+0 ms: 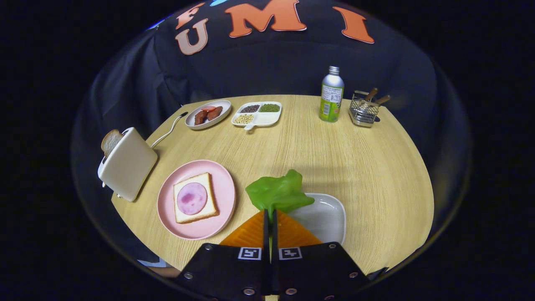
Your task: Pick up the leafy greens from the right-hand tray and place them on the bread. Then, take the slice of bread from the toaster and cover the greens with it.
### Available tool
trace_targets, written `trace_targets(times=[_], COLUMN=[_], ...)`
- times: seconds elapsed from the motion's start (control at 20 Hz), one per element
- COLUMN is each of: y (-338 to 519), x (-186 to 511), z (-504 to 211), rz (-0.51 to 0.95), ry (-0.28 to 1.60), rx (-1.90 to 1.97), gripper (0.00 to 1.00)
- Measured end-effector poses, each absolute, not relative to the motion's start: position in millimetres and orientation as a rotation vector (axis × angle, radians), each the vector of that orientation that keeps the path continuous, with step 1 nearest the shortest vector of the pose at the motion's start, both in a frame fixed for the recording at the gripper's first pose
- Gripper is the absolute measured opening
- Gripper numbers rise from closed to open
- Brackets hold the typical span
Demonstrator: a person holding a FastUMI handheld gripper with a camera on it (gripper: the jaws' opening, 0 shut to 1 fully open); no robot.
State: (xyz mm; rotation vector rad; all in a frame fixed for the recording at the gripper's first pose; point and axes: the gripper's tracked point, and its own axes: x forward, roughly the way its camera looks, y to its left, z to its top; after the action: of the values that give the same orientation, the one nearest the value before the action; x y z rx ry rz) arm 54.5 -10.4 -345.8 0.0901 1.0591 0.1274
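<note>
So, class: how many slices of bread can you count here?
2. One slice lies on the pink plate under a ham round; the other slice stands in the toaster. More may be hidden inside.

The tongs (269, 217) pinch the leafy greens (279, 193) above the tray (328, 217). Left of it sits the plate (221, 188) bearing bread (209, 180); farther left, the toaster (127, 163) holds a slice (110, 141).

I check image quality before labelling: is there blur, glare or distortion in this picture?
Gripper view: strong fisheye bending, so the table edge curves; the greens, held in the shut gripper, are sharp; soft glare on the tray and the bottle; no motion blur; even light, faint shadows.
</note>
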Motion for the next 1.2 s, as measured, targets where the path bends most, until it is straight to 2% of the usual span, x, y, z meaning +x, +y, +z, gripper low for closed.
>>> trace_targets(times=[0.5,1.0,1.2], y=[59.4,140.7,152.8], x=[59.6,59.2,68.4], z=[-314.8,-327.3,-340.0], rz=[0.273,0.412,0.41], ry=[1.013,1.065,1.083], rx=[0.064,0.023,-0.022], gripper=[0.01,0.01,0.01])
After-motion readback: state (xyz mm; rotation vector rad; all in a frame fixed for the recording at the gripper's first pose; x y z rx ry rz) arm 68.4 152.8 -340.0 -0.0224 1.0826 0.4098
